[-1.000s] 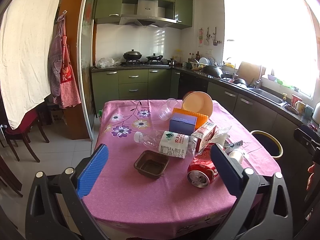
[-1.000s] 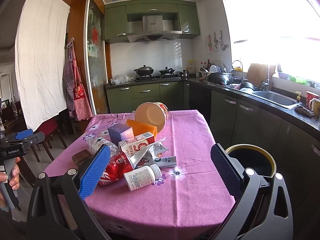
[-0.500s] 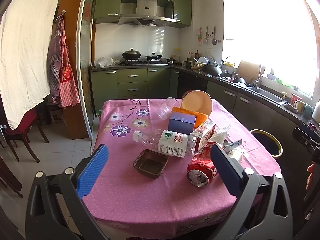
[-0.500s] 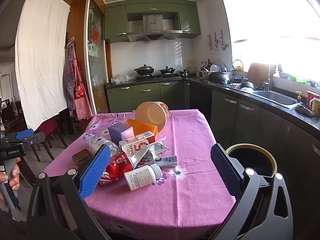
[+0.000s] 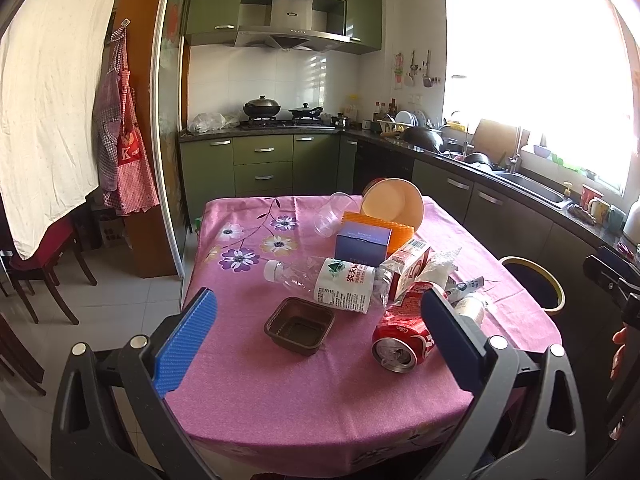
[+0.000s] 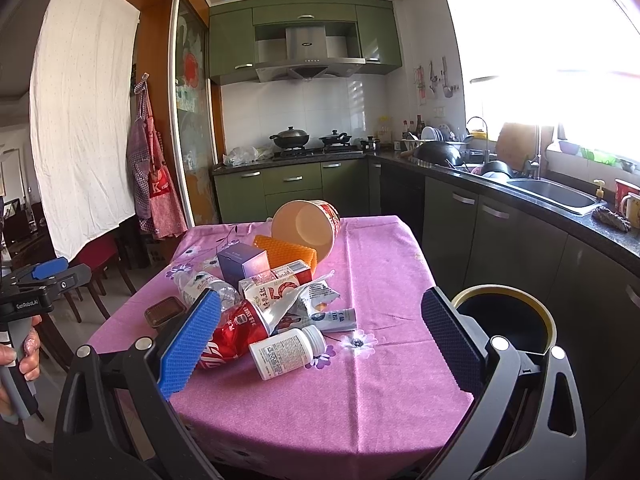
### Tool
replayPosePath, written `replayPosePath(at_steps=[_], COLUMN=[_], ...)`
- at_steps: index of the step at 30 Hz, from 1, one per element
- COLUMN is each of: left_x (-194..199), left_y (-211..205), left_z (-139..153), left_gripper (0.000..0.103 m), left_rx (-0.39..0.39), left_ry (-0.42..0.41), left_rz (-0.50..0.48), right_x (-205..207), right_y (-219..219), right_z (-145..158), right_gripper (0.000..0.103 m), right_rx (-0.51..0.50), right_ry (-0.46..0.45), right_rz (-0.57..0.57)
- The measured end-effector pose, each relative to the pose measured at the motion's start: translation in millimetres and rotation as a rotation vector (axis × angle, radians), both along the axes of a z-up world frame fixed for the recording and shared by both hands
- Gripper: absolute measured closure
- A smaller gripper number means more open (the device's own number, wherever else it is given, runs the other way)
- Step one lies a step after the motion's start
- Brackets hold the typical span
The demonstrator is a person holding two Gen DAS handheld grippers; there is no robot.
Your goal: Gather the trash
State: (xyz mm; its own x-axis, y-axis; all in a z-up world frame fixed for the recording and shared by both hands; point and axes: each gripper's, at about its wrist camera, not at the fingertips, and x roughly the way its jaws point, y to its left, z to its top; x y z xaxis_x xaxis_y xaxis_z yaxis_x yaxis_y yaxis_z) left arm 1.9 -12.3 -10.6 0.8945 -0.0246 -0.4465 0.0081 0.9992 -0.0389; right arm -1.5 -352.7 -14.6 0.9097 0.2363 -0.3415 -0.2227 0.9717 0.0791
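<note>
Across the middle of both frames my pink worktop (image 5: pixel 280 392) carries the trash: bottle (image 5: pixel 336 282), red can (image 5: pixel 402 340), brown tray (image 5: pixel 299 325), white jar (image 6: pixel 286 352). At lower right stands the bin (image 6: pixel 506 322). My left claw (image 5: pixel 318 344) and right claw (image 6: pixel 320 344) gape apart, holding nothing.

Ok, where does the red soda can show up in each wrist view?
Left wrist: the red soda can lies lower right of centre, open end toward the camera, partly behind the right blue pad.
Right wrist: the can lies lower left of centre, side-on, beside the white pill bottle.
Shared landmark: the tipped paper bucket at the table's far end.
</note>
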Motion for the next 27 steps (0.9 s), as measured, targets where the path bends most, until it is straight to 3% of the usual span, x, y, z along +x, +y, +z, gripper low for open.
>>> replayPosePath(at_steps=[6, 11, 14, 20, 25, 27], left_x=[14.3, 52.8, 86.6, 170.3, 255.2, 281.7], left_y=[5.1, 25.5, 43.4, 68.3, 84.4, 88.7], left_z=[-3.2, -1.1, 5.3, 14.1, -4.2, -15.4], left_gripper=[0.006, 0.006, 0.006, 0.006, 0.006, 0.006], left_rx=[0.001, 0.079, 0.054, 0.001, -0.093, -0.107], left_ry=[0.04, 0.053, 0.066, 0.055, 0.106, 0.126], left_rz=[0.015, 0.083, 0.063, 0.047, 0.021, 0.034], right_x=[1.9, 15.6, 38.4, 126.3, 218.7, 255.6], right_y=[-3.0, -5.5, -1.5, 9.4, 31.1, 37.2], right_z=[-0.4, 1.5, 9.3, 23.0, 13.5, 4.4], right_gripper=[0.004, 0.004, 0.004, 0.004, 0.004, 0.011], right_rx=[0.005, -0.011, -0.052, -0.073, -0.147, -0.153], right_ry=[-0.009, -0.039, -0.055, -0.007, 0.097, 0.154], right_rz=[-0.006, -0.007, 0.001, 0.056, 0.09, 0.1])
